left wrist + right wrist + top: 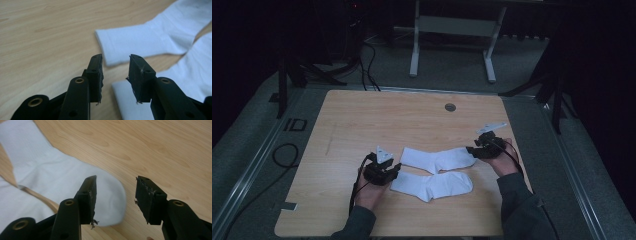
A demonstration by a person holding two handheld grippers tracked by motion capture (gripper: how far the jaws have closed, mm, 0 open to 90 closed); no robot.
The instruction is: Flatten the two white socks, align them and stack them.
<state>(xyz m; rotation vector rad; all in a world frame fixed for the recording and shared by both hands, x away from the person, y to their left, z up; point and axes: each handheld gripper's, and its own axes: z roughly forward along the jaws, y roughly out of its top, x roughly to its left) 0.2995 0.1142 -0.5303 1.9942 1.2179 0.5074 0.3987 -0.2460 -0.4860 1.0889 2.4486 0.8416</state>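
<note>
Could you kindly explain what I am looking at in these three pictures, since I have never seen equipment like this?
A person sits at a wooden table and holds a hand-operated two-jaw gripper in each hand. The high view looks down from above: the left gripper and right gripper each sit at one end of two white socks. The far sock and near sock lie flat, side by side. The other two pictures come from cameras riding on the grippers, looking along their black jaws. Both pairs of jaws stand apart, holding nothing.
</note>
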